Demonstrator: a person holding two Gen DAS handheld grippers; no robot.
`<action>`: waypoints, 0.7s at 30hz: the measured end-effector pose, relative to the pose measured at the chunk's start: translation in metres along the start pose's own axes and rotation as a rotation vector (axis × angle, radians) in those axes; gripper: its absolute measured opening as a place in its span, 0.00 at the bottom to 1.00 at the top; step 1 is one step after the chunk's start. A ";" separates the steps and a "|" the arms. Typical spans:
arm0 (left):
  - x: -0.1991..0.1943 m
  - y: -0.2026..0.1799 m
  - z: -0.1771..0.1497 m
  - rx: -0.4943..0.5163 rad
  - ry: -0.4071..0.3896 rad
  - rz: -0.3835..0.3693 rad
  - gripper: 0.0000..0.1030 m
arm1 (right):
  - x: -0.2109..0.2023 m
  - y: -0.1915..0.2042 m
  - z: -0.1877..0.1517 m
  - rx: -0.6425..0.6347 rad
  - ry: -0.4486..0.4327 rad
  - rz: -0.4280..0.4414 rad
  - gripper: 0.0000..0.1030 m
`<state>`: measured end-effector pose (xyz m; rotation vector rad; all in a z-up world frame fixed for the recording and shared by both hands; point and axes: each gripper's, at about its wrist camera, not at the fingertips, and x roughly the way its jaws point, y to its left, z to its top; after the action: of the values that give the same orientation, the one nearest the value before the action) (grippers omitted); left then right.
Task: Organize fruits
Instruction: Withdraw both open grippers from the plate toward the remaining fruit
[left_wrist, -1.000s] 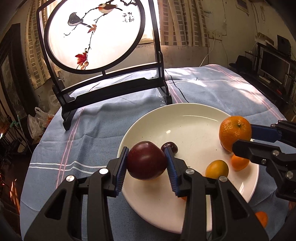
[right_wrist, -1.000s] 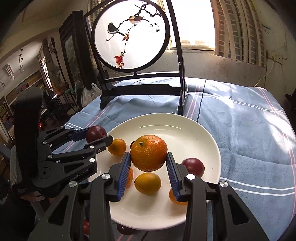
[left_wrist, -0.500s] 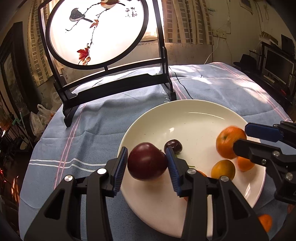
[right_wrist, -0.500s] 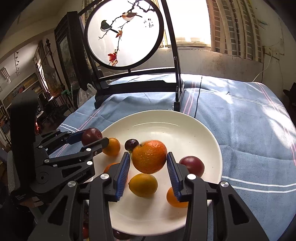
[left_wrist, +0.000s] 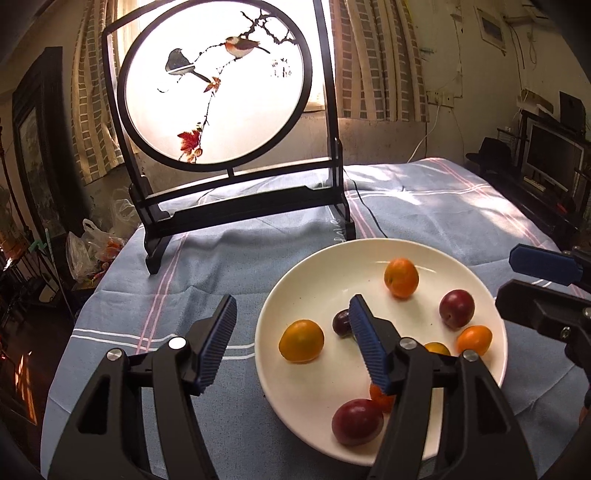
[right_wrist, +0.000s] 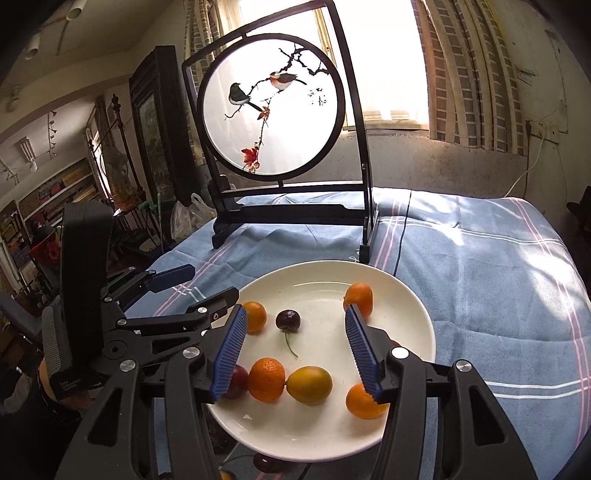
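Orange and plum-red fruits (right_wrist: 309, 385), white plate (right_wrist: 413, 314)

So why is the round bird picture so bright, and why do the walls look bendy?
Left wrist view: the window behind lights the bird screen from the back, so it glares white. Right wrist view: the same glare on the screen, sun patches on the blue cloth, and the fisheye lens bends the room's edges in both views.

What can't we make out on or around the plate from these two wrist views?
- Left wrist view: a yellow-orange fruit and an orange one on the plate, half hidden behind the left gripper.
- Right wrist view: a dark red fruit mostly behind a pad of the right gripper.
- Right wrist view: dark round object below the plate's near rim, covered by it; kind unclear.
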<state>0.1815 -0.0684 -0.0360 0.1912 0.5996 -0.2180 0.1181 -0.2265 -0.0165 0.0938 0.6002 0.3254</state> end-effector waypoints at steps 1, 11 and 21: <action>-0.011 0.003 0.002 -0.006 -0.019 -0.009 0.61 | -0.009 0.004 0.000 -0.004 -0.015 0.009 0.54; -0.086 0.014 -0.063 0.093 0.008 -0.090 0.73 | -0.080 0.039 -0.095 -0.187 0.194 0.005 0.58; -0.092 -0.021 -0.154 0.277 0.230 -0.368 0.76 | -0.057 0.036 -0.158 -0.227 0.390 -0.017 0.49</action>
<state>0.0190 -0.0381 -0.1103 0.3771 0.8311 -0.6432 -0.0253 -0.2119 -0.1093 -0.1980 0.9446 0.3974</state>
